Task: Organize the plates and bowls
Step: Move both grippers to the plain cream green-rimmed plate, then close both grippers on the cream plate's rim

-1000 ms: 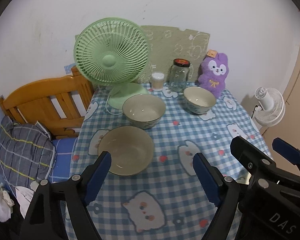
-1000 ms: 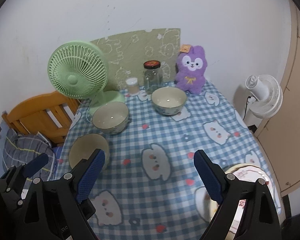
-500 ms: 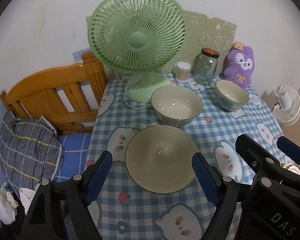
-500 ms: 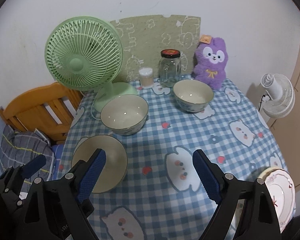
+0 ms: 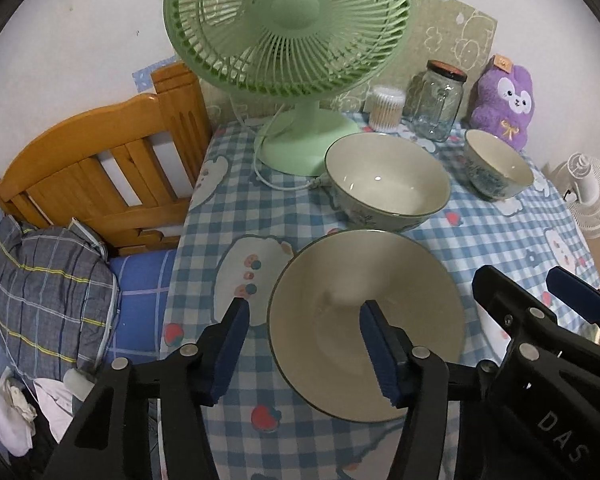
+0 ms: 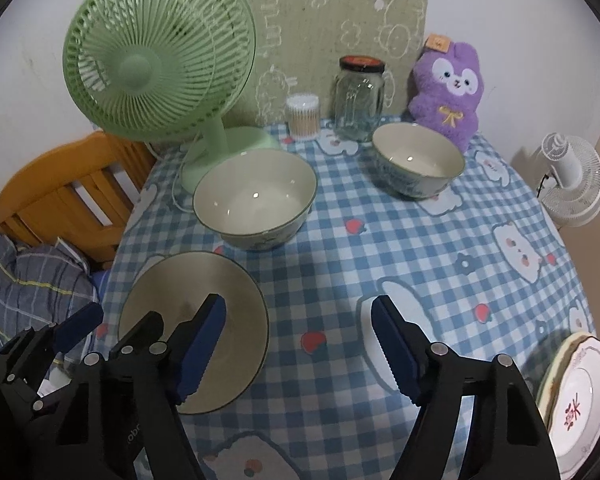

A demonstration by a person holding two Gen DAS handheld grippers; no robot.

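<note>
Nothing's stacked yet: your left gripper (image 5: 302, 346), jaws just narrowing, straddles the plate (image 5: 384, 276) rim near the table's (image 6: 380, 248) left edge, seemingly untouched; right gripper (image 6: 298, 340) gapes empty; bowls (image 6: 256, 200) wait.

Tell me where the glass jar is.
The glass jar stands at the table's back edge in the right wrist view, between the cotton swabs and purple plush.
</note>
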